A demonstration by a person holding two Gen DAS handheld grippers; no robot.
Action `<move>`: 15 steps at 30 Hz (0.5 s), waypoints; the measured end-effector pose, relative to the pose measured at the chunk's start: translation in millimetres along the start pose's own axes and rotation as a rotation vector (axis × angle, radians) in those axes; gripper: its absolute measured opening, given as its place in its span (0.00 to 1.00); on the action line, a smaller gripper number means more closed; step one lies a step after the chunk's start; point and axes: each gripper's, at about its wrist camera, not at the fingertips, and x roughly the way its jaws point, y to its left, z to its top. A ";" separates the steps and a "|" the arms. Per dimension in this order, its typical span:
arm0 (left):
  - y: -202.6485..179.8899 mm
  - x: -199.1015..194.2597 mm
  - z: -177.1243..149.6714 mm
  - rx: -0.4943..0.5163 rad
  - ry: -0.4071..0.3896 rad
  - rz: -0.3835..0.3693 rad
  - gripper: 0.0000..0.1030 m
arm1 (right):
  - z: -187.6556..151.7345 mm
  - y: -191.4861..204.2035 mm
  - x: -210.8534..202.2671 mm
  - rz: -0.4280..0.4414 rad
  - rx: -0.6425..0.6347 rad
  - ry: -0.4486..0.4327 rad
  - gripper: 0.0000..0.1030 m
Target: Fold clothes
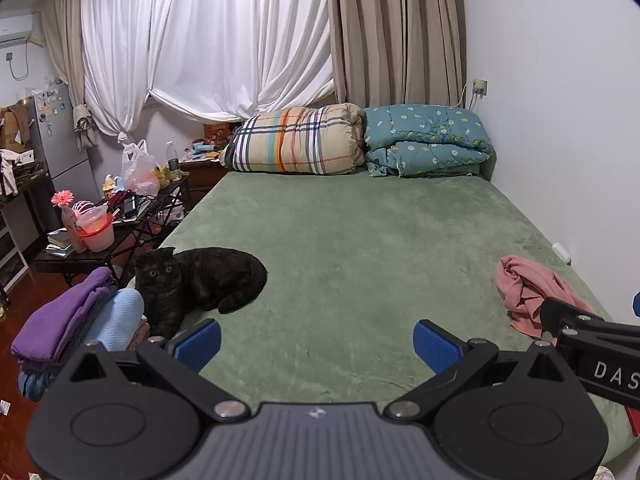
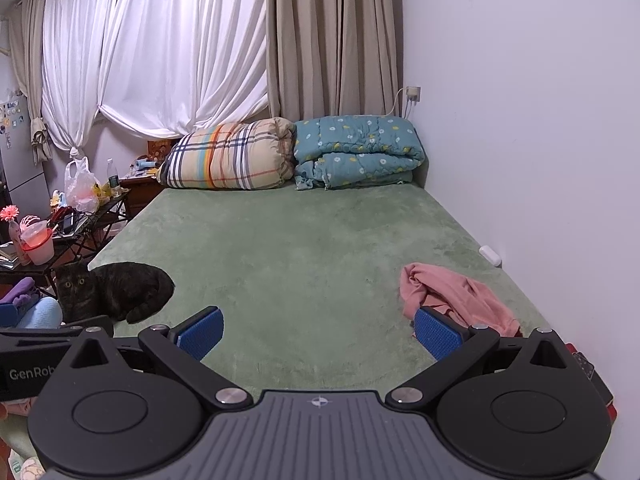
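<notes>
A pink garment lay crumpled in a loose heap on the green bed, near its right edge and close to the wall. It was plainly not folded: bunched, twisted, with no flat panel or straight crease showing. At the bed's left near corner sat a small stack of clothes, a purple piece on top of a light blue one, with what may have been more cloth underneath; the fisheye bend and the poor angle made it hard to say how neatly they were folded, though they looked laid in tidy layers. A dark cat lay on the bed just beside that stack.

The left tongs were spread wide and held nothing, poised above bare bed cover. The right tongs were likewise spread wide and empty, with the right fingertip close in front of the pink heap but not gripping it.

By my judgement, part of the folding stood done in the stack on the left, and the pink garment was what remained. Whether other clothes waited out of view could not be told.
</notes>
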 end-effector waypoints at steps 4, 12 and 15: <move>-0.3 2.1 -1.7 0.001 0.003 0.002 1.00 | -3.5 0.5 -3.3 -0.001 -0.001 0.002 1.00; 4.3 3.3 -2.1 -0.002 0.003 0.000 1.00 | -5.3 10.6 -5.9 -0.003 -0.008 0.006 1.00; 5.5 3.3 -2.0 -0.004 0.004 0.000 1.00 | -10.0 16.3 -12.8 -0.004 -0.011 0.005 1.00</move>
